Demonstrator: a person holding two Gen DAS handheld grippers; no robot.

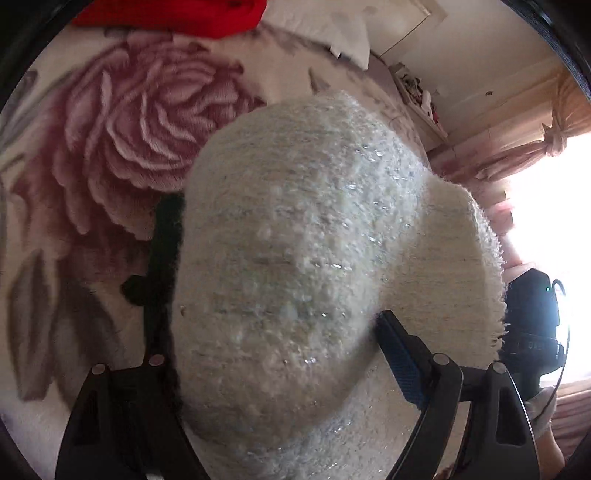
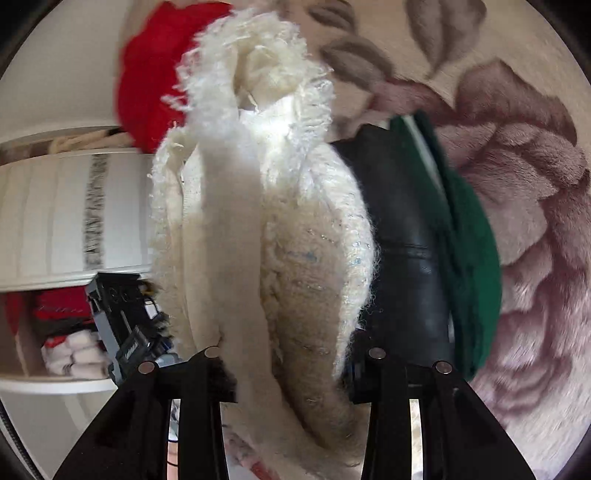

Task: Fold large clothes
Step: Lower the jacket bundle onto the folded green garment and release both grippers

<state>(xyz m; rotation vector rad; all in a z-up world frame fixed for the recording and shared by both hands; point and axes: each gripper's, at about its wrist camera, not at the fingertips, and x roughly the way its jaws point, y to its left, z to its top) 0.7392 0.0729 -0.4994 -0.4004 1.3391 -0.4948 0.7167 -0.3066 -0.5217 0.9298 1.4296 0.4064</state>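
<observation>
A fluffy white knit garment with silvery threads hangs bunched in the air between both grippers. In the left wrist view it bulges between the wide-set jaws of my left gripper. The blue pad of one finger presses its side and the other finger is hidden behind the cloth. In the right wrist view the same white garment runs up from my right gripper, whose jaws are shut on a thick fold, fingertips buried in the knit. Its frayed edge points away from me.
Below lies a plush blanket with a large pink rose. On it sit a red garment, a green garment and a black leather piece. White shelves with clothes stand left; a bright window glares right.
</observation>
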